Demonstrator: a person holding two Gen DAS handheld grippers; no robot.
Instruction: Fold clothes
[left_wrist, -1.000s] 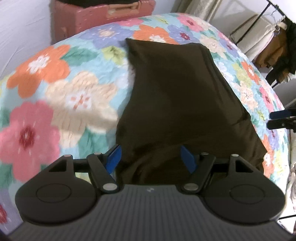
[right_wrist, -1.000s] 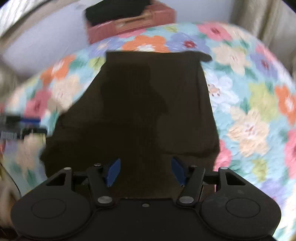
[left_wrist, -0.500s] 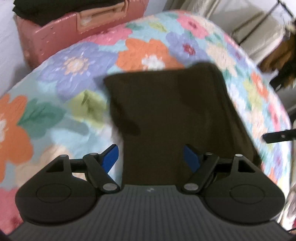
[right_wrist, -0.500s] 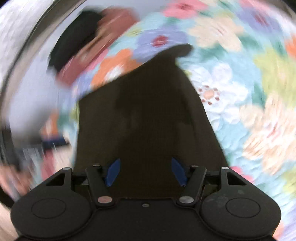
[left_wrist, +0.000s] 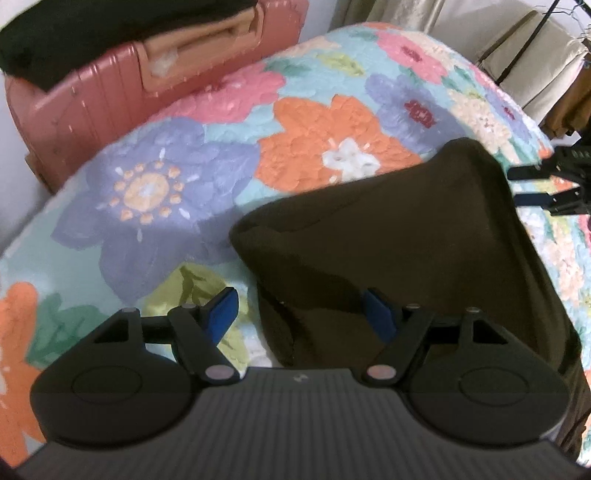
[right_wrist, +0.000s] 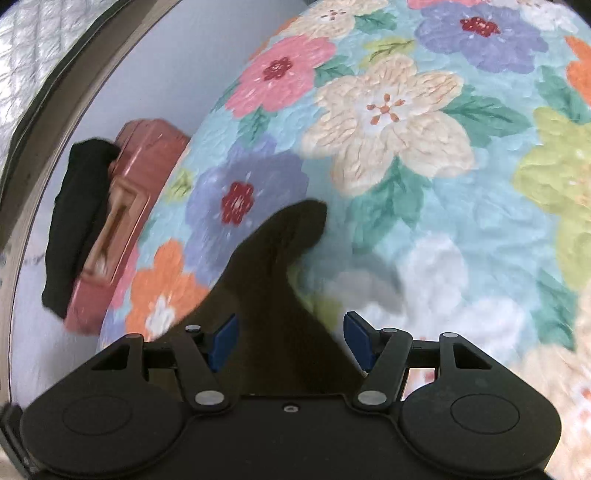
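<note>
A dark brown garment (left_wrist: 399, 236) lies spread on a floral quilt (left_wrist: 155, 192). My left gripper (left_wrist: 301, 314) is open, low over the garment's far left corner, with the cloth edge between its blue fingertips (left_wrist: 221, 308). My right gripper (right_wrist: 288, 338) is open over the garment's far right corner (right_wrist: 280, 251), which runs up between its fingers as a narrow point. The right gripper also shows at the right edge of the left wrist view (left_wrist: 546, 184).
A pink suitcase (left_wrist: 122, 92) with black clothes on top (left_wrist: 74, 33) stands beyond the quilt's far edge by the wall; it also shows in the right wrist view (right_wrist: 125, 206). A clothes rack with hanging garments (left_wrist: 546, 66) stands at the far right.
Both grippers have moved forward along the garment from its near end to its far corners. The right one has swung rightward. Both stayed open.
</note>
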